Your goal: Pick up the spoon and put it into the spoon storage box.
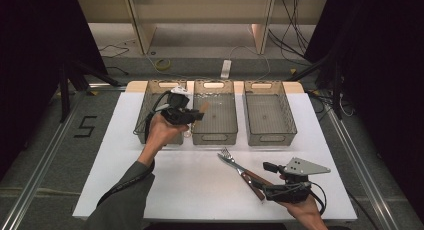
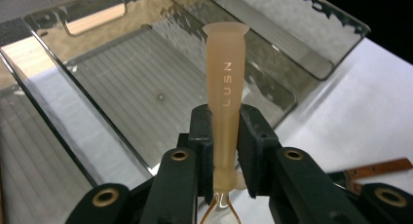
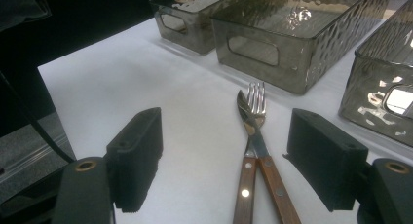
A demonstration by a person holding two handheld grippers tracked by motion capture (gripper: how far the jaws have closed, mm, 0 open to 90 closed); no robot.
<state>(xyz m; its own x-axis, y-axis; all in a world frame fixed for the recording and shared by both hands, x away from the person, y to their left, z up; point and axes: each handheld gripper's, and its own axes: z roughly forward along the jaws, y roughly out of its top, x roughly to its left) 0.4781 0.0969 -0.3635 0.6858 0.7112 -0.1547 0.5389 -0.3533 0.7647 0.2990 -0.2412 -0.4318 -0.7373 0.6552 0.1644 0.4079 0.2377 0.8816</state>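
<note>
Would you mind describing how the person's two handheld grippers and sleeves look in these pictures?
Both are black, two-jaw tools. The left gripper has blocky black pads, brass-coloured rivets on its jaw arms and a black cable looping behind it. The right gripper carries a grey three-cornered plate with small holes and trails a black cable. The left forearm wears a dark grey sleeve.

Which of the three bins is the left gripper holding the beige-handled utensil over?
The middle bin: the left gripper holds the beige handle over its near-left corner. The right bin stands apart.
</note>
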